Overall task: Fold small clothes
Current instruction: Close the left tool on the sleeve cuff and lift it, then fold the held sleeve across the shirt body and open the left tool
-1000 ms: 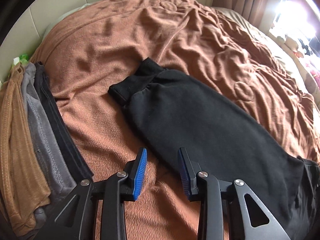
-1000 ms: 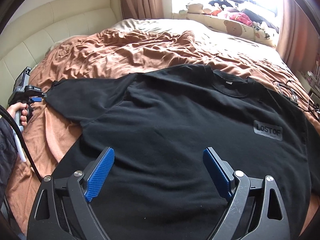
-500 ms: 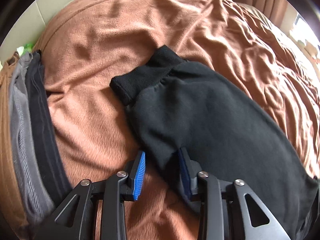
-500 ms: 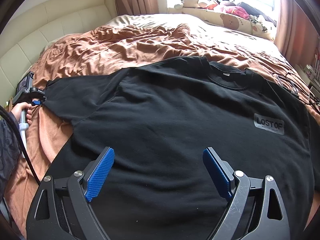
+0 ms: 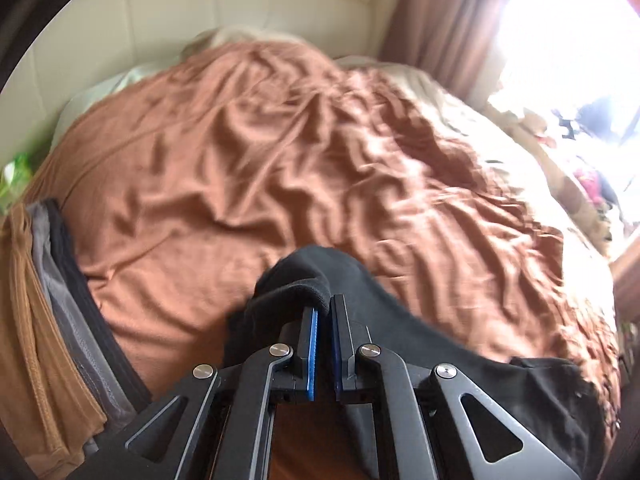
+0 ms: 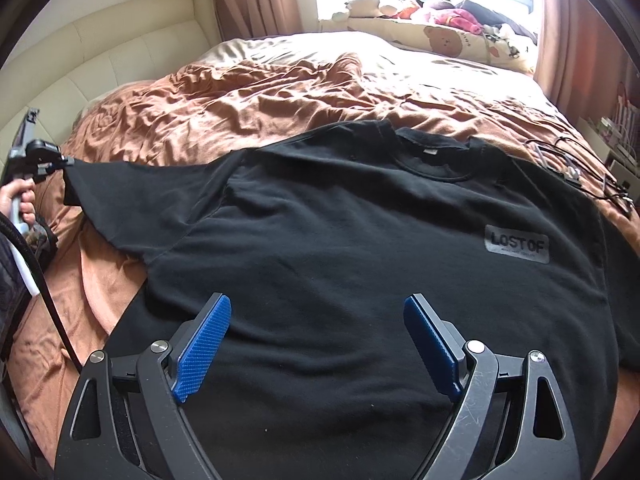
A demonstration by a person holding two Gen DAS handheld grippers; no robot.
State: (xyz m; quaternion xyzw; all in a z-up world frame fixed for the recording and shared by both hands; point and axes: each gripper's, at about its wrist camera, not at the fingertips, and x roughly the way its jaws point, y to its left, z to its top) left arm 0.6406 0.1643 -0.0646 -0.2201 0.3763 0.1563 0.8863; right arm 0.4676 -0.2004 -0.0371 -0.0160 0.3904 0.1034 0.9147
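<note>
A black sweatshirt [image 6: 340, 240] with a grey "LOST OF" patch [image 6: 516, 245] lies spread front-up on a rust-brown blanket [image 6: 248, 100]. My left gripper [image 5: 324, 312] is shut on the end of its left sleeve [image 5: 304, 280], which hangs lifted off the blanket and drapes over the blue pads. In the right wrist view that same left gripper [image 6: 60, 162] shows at the far left, holding the sleeve tip raised, with a hand on its handle. My right gripper [image 6: 318, 340] hovers open over the sweatshirt's lower body, nothing between its fingers.
A pile of folded clothes [image 5: 44, 312] in tan, grey and black lies at the blanket's left edge. A cream padded headboard [image 5: 200, 12] is behind. Stuffed toys and pillows [image 6: 440, 20] sit by the bright window. Black cables [image 6: 576, 168] lie beside the sweatshirt's right shoulder.
My left gripper went from open beside the sleeve to shut on its edge, then rose and lifted the sleeve end off the blanket. The right gripper stayed put, open.
</note>
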